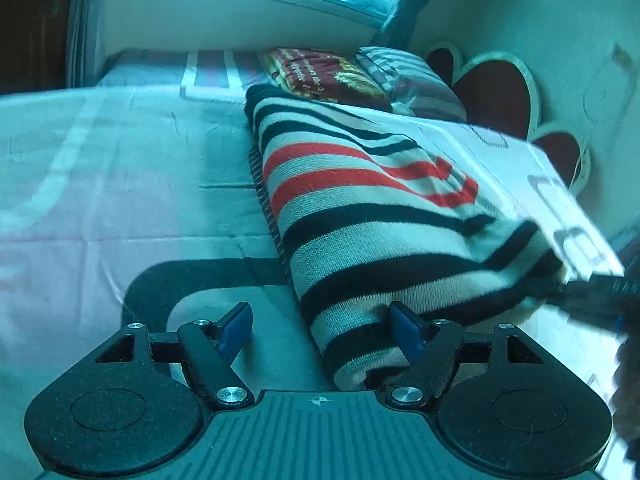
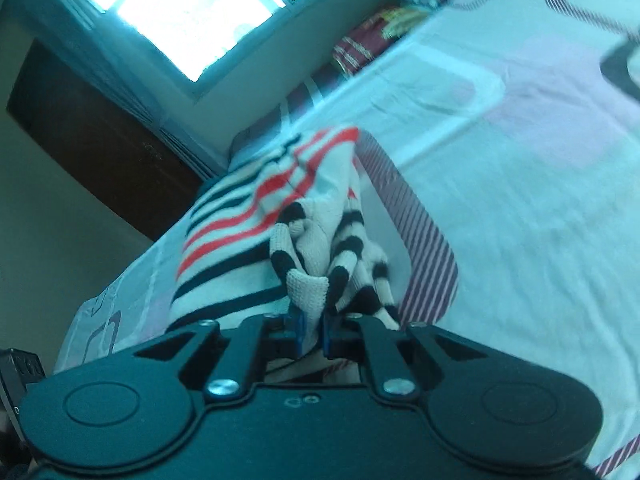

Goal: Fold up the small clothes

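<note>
A small knit sweater (image 1: 360, 216) with white, black and red stripes lies on the bed, partly folded. My left gripper (image 1: 324, 320) is open low over the sheet, its right finger touching the sweater's near end and its left finger over bare sheet. My right gripper (image 2: 310, 328) is shut on a bunched edge of the sweater (image 2: 308, 248) and holds it lifted off the bed. The right gripper also shows blurred at the right edge of the left wrist view (image 1: 596, 292).
The bed sheet (image 1: 120, 184) is pale with pink and dark patterns. A dark red cushion (image 1: 324, 74) and a striped pillow (image 1: 404, 76) lie at the headboard (image 1: 496, 92). A window (image 2: 188, 12) and a dark wooden cabinet (image 2: 92, 144) stand beyond the bed.
</note>
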Motion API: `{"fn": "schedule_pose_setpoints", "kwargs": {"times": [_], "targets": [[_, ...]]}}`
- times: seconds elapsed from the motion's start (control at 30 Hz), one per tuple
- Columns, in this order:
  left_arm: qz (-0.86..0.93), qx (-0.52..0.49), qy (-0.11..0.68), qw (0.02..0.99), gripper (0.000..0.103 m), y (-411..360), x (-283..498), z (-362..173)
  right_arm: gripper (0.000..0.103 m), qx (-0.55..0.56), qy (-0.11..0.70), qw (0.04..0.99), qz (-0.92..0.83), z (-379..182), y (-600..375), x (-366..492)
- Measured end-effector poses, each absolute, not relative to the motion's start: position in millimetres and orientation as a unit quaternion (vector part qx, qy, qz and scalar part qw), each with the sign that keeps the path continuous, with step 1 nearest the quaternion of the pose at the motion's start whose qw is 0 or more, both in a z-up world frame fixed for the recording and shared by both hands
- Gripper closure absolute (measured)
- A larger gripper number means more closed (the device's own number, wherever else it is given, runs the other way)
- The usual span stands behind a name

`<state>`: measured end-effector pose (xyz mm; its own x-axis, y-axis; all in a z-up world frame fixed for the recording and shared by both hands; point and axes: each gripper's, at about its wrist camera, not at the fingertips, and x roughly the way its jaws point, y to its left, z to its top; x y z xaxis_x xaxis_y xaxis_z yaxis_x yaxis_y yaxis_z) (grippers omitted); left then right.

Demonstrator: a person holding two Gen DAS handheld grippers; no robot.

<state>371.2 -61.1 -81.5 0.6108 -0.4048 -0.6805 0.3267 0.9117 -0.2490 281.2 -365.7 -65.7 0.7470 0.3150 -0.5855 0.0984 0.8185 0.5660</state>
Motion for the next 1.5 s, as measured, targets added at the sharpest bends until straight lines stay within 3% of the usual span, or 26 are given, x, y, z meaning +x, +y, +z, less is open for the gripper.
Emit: {"fn": "schedule_pose_setpoints", "kwargs": {"times": [0.23, 0.33, 0.4, 0.43, 0.47, 0.57, 0.77, 0.8, 0.83, 0.93, 1.0, 1.1, 1.17, 1.33, 1.5], "targets": [[-0.212, -0.029, 0.398, 0.892, 0.028, -58, 356, -84, 0.094, 0.303, 0.369, 0.878, 0.04, -91, -373, 284], [-0.213, -0.034, 0.367, 0.905, 0.028, -41, 353, -63, 0.075, 0.296, 0.34, 0.892, 0.043, -73, -378, 269], [-0.219, -0.041, 0.333, 0.916, 0.028, -35, 364, -48, 0.055, 0.247, 0.29, 0.924, 0.028, -51, -382, 263], [-0.218, -0.042, 0.328, 0.918, 0.028, -34, 375, -43, 0.038, 0.233, 0.274, 0.933, 0.027, -44, -386, 269], [-0.214, -0.047, 0.327, 0.919, 0.028, -34, 391, -40, 0.035, 0.239, 0.274, 0.931, 0.033, -41, -393, 281], [-0.211, -0.08, 0.341, 0.913, 0.028, -36, 437, -44, 0.051, 0.269, 0.288, 0.917, 0.056, -46, -412, 333], [-0.22, -0.098, 0.381, 0.893, 0.028, -52, 493, -70, 0.057, 0.25, 0.349, 0.9, 0.071, -68, -414, 414], [-0.225, -0.109, 0.388, 0.887, 0.028, -53, 499, -74, 0.063, 0.244, 0.353, 0.9, 0.077, -71, -412, 420], [-0.235, -0.119, 0.395, 0.88, 0.029, -54, 504, -78, 0.078, 0.233, 0.35, 0.902, 0.094, -73, -409, 423], [-0.236, -0.113, 0.395, 0.881, 0.029, -60, 501, -88, 0.09, 0.126, 0.329, 0.928, 0.123, -62, -381, 422], [-0.222, -0.106, 0.381, 0.891, 0.029, -59, 488, -94, 0.091, 0.056, 0.279, 0.947, 0.149, -49, -363, 413], [-0.184, -0.104, 0.358, 0.91, 0.029, -55, 469, -96, 0.091, 0.039, 0.286, 0.946, 0.146, -52, -360, 426], [-0.174, -0.102, 0.36, 0.911, 0.029, -55, 465, -99, 0.086, 0.06, 0.339, 0.929, 0.133, -75, -369, 444], [-0.181, -0.078, 0.359, 0.912, 0.029, -56, 468, -79, 0.074, 0.108, 0.321, 0.934, 0.11, -65, -387, 427], [-0.233, -0.038, 0.318, 0.918, 0.029, -76, 446, -41, 0.081, 0.089, 0.3, 0.941, 0.125, -30, -375, 384]]}}
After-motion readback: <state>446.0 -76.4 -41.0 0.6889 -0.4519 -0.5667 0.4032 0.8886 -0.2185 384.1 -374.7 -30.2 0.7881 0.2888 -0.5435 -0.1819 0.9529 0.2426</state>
